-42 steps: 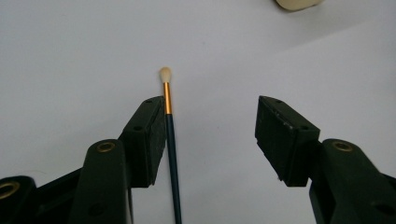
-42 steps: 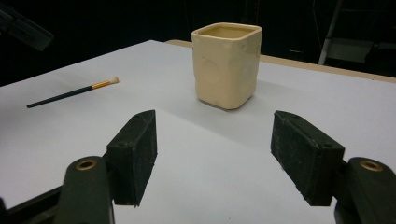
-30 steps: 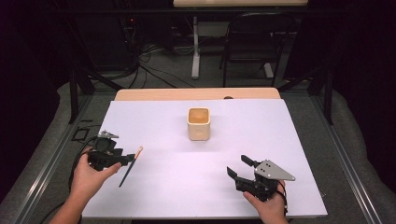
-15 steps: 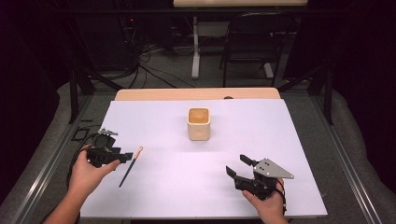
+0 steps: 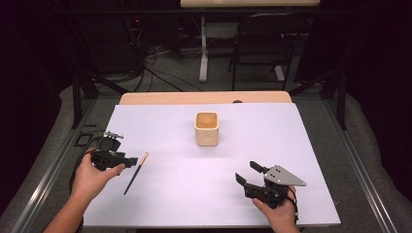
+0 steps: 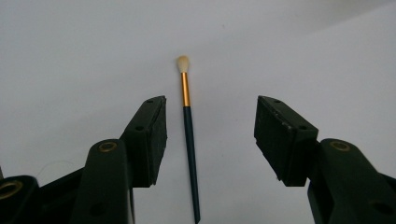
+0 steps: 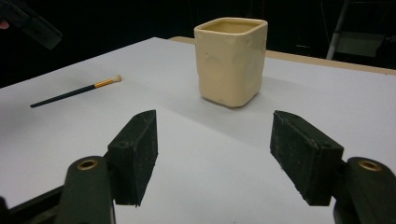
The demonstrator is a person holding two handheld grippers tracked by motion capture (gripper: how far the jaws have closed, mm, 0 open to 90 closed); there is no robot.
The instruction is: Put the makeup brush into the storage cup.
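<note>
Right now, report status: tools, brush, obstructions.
Left tool open over the brush, not gripping. Right tool open, empty, facing the cup. Nothing blocking.

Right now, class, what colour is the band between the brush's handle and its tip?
Gold, on the makeup brush; clearest in the left gripper view.

On the table (image 5: 301, 145), a brush (image 5: 135, 173) lies flat near the left edge beside the left gripper (image 5: 127, 161), a cup (image 5: 207, 128) stands upright mid-table, and the right gripper (image 5: 247, 173) sits near the front right.
</note>
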